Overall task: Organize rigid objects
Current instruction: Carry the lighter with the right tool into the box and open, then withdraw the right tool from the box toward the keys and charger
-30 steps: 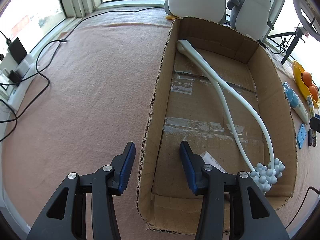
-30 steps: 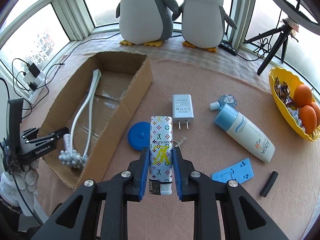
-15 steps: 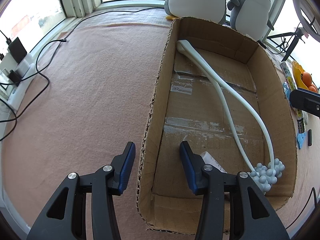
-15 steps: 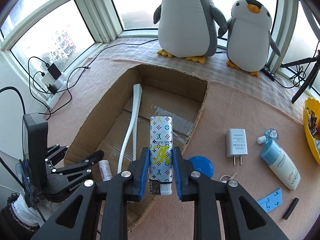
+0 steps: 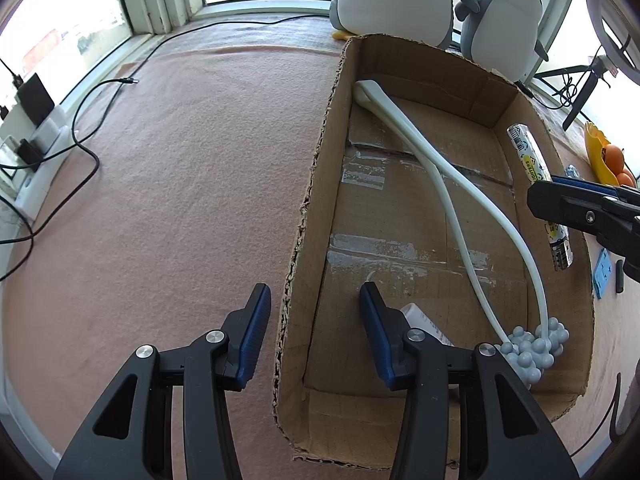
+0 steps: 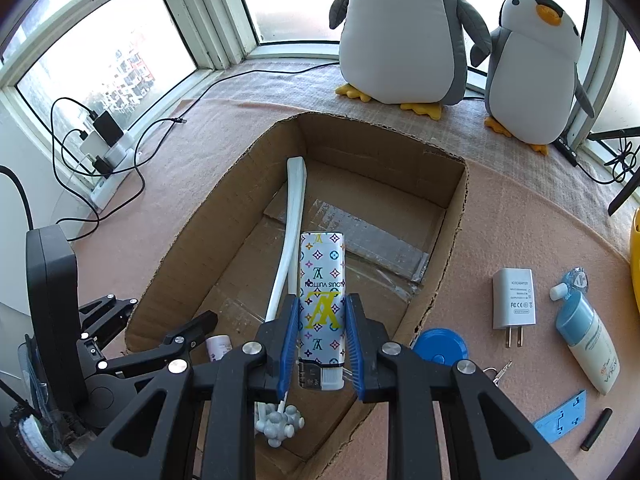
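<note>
Pink carpet (image 5: pixel 180 184) bears the box (image 5: pixel 316 184), left fingers (image 5: pixel 256 320) clamping its wall steady while right fingers (image 6: pixel 290 332) clamp the lighter (image 6: pixel 322 304) above it.

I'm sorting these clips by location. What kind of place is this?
Probably a home room, at a bay window ledge or platform covered in pink felt. Windows wrap around it, two plush penguins sit by the glass, and household odds and ends such as a charger lie beside a cardboard box.
</note>
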`<state>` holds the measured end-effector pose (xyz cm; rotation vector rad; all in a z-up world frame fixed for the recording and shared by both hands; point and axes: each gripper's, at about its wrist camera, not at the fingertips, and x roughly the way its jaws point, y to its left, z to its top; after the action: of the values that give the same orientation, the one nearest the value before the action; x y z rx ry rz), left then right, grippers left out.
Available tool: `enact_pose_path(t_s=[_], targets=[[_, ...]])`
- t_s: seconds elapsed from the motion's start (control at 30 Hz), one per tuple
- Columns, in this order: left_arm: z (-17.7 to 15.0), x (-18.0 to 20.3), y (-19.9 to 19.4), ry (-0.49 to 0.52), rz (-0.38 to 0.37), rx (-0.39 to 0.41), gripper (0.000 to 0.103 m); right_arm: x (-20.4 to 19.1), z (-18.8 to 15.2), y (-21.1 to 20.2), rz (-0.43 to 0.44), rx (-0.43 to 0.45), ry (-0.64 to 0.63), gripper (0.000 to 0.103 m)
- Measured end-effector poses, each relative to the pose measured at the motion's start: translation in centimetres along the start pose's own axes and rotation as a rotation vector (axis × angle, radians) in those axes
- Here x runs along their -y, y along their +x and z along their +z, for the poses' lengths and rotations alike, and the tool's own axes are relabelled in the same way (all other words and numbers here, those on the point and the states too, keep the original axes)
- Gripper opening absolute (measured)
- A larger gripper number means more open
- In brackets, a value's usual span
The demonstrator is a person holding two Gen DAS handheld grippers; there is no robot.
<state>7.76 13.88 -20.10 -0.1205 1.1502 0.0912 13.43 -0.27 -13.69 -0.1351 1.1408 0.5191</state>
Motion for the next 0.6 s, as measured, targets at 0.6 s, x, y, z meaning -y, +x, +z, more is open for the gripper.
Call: enact_pose_path(t_s=[0.6], targets=[[0.0,0.0,0.0,0.001,0.004,0.001,0.046,-0.3,0.1,-1.2,0.014,0.056,0.005,0.036]])
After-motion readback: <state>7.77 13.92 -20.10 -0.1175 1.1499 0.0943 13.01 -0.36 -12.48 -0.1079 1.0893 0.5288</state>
